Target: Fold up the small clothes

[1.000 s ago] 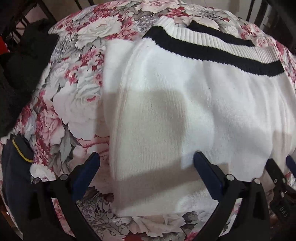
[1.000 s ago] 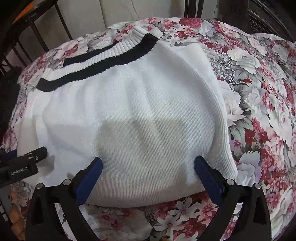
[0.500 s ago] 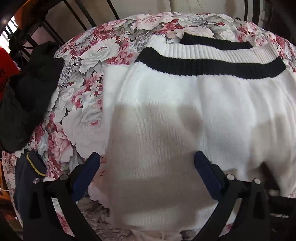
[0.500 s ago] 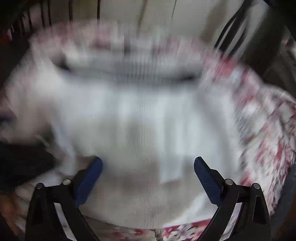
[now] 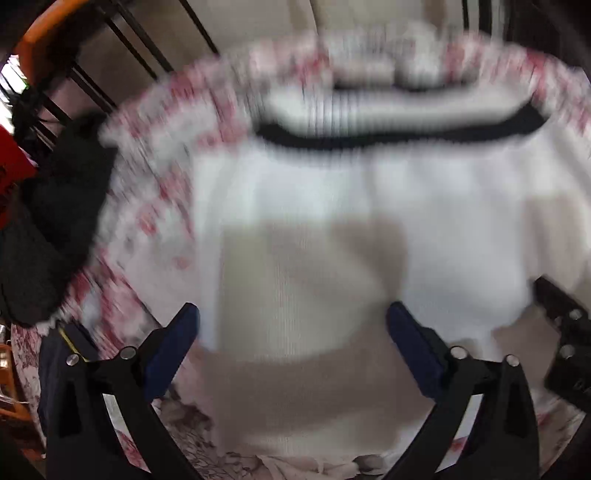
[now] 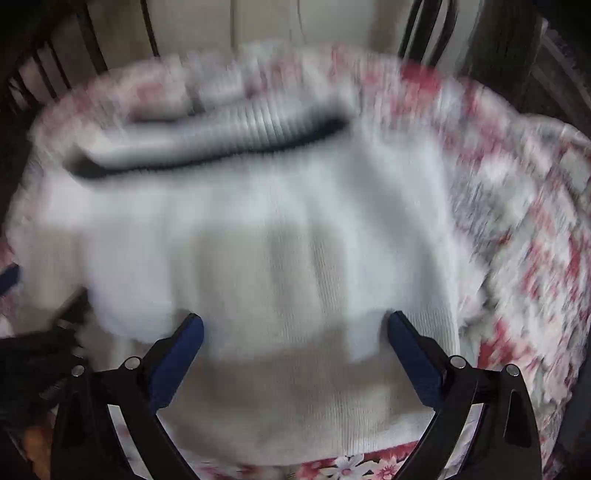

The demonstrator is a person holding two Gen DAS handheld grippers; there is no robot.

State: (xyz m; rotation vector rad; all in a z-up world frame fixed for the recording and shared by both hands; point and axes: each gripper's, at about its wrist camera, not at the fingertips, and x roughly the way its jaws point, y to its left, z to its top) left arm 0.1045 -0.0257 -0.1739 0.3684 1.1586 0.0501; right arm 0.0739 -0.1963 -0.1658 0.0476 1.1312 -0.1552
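A white knit sweater [image 5: 351, 221] with a black-striped ribbed hem [image 5: 399, 133] lies folded on a floral-covered table; it also shows in the right wrist view [image 6: 258, 229]. My left gripper [image 5: 291, 332] is open above the sweater's near left part, jaws wide apart and empty. My right gripper [image 6: 295, 336] is open above the near right part, also empty. Both views are motion-blurred. The right gripper's black body [image 5: 565, 339] shows at the right edge of the left wrist view.
The floral tablecloth [image 6: 517, 221] covers the round table. A black garment [image 5: 55, 221] is heaped at the left edge, with a dark navy item [image 5: 55, 369] below it. Dark chair backs [image 6: 436, 33] and railings stand behind the table.
Both grippers have risen and tilted back from the sweater, showing more of the far wall. Both stay open. The sweater lies as before.
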